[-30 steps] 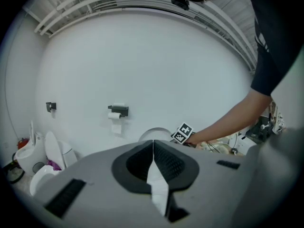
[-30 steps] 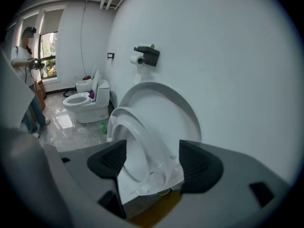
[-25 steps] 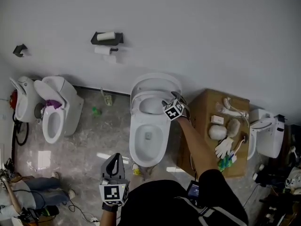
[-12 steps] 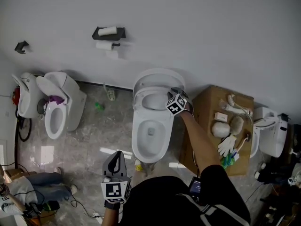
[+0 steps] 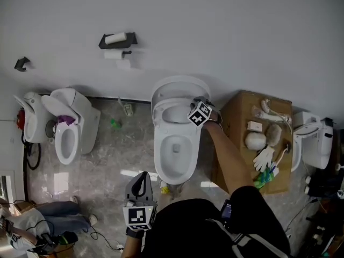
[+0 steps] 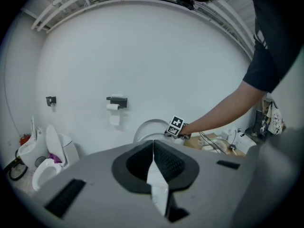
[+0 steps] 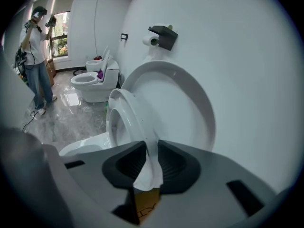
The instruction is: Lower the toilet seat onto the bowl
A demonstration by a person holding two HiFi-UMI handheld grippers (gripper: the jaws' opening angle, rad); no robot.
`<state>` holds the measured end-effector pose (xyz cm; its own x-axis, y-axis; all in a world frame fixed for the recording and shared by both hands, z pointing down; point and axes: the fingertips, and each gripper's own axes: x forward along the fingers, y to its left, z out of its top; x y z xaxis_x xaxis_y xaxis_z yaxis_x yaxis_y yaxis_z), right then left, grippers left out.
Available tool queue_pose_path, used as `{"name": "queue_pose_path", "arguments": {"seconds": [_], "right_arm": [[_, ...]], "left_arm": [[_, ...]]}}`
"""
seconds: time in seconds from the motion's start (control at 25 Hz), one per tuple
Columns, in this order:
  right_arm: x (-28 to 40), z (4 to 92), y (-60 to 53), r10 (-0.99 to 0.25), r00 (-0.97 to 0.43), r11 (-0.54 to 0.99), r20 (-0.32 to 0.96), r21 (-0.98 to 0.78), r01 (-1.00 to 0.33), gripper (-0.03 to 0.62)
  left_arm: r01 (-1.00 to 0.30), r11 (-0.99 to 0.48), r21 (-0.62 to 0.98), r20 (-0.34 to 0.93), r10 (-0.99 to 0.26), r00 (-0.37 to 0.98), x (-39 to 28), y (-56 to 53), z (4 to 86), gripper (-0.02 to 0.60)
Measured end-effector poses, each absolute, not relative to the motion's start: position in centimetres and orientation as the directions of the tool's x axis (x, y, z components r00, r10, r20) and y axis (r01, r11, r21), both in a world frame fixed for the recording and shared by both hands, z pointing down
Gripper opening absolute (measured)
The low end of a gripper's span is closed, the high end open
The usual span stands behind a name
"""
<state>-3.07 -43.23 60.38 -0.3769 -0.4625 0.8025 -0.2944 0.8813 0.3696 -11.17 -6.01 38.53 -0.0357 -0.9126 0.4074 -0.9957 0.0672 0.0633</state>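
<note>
Pinching the rim of the raised white oval plastic toilet seat [image 7: 135, 114], the fingers of my right gripper [image 7: 151, 145] have just been closing on it so I can swing it down onto the white ceramic bowl [image 5: 174, 157], while my left gripper [image 6: 153, 146] idles, fingers pressed together, empty.

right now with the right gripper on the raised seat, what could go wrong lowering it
The right gripper has just been closing on the thin edge of the raised toilet seat. That small bite could slip and let the seat slam onto the bowl. The lid stands right behind the seat and might get dragged down too.
</note>
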Motion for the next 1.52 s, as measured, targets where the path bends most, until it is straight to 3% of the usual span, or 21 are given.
{"name": "queue_pose_path", "arguments": {"seconds": [1.52], "right_arm": [[-1.5, 60.2, -36.5, -0.321, -0.301, 0.942, 0.898, 0.272, -0.194, 0.089]], "left_arm": [[-0.987, -0.12, 0.107, 0.395, -0.906, 0.154, -7.5, -7.4, 39.0, 0.012]]}}
